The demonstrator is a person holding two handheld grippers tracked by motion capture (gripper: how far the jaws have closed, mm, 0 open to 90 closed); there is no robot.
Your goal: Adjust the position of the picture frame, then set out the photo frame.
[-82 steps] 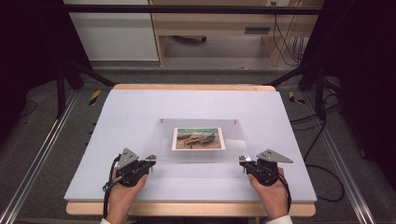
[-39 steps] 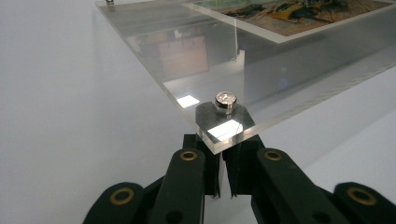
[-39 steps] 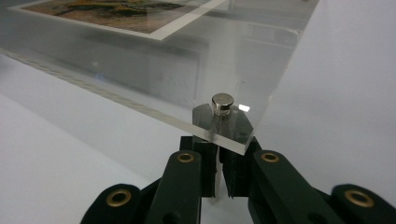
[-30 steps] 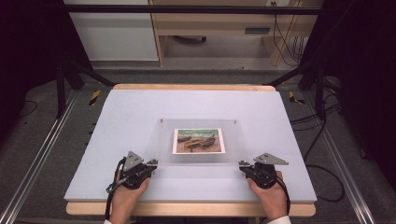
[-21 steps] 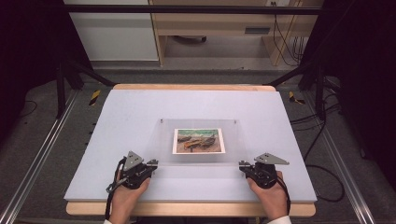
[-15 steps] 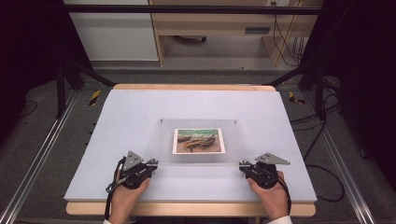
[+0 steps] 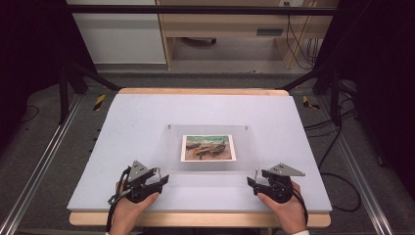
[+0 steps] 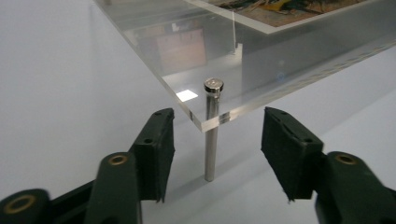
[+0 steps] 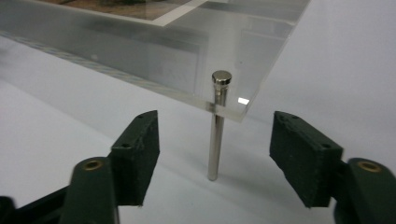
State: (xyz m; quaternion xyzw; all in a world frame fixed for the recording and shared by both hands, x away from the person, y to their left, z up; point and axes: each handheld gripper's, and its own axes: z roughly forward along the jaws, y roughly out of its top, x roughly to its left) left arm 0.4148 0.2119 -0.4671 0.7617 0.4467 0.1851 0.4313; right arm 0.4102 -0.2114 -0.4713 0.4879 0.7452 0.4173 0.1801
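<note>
A: Where does the acrylic frame (image 7: 208, 149) stand?

B: Mid-table (image 7: 147, 117), on upright metal pins (the picture (image 7: 207, 147) lies flat inside).

A: And the grippers?

B: Left gripper (image 8: 215, 140) faces the near-left pin (image 8: 211, 130) at twelve o'clock; right gripper (image 9: 215, 144) likewise the near-right pin (image 9: 217, 126). Both jaws, just opening, stand spread, touching nothing, equally near.

No readable text, label, brand or number shows anywhere.
</note>
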